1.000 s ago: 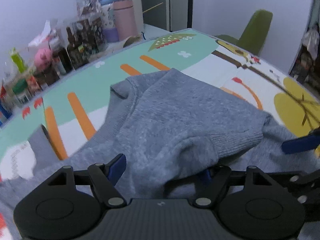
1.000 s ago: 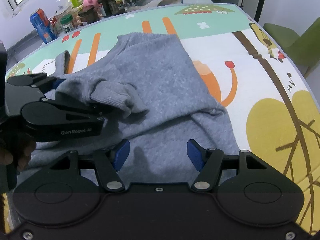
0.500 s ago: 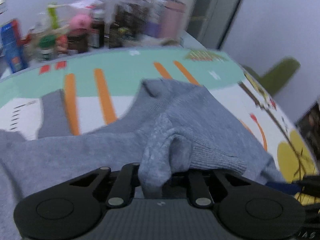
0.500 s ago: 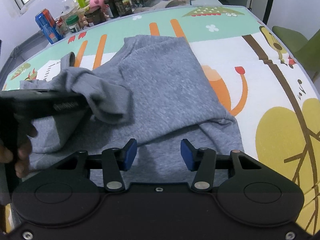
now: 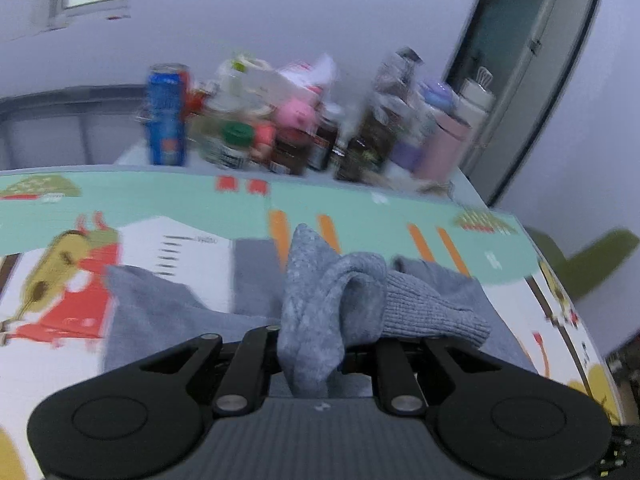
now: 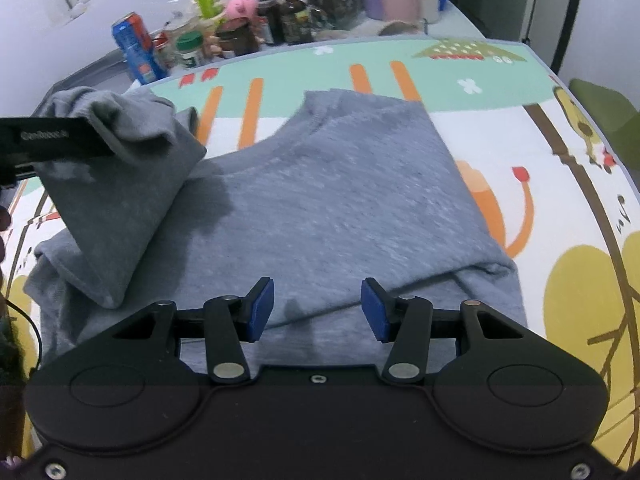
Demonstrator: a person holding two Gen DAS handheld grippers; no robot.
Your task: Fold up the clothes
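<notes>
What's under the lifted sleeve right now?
Under the sleeve, raised by the left gripper, lies more of the sweater. The mat beneath is covered there.

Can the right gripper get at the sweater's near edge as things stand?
Probably yes: the right gripper is open just above the sweater, with nothing between them; the left gripper holds the sleeve off to the side.

sweater point(image 6: 340, 200): grey knit cloth, matt, ribbed cuff
mat point(image 6: 520, 92): smooth printed covering on the surface
right tool point(image 6: 317, 310): matt black plastic, blue pads
</notes>
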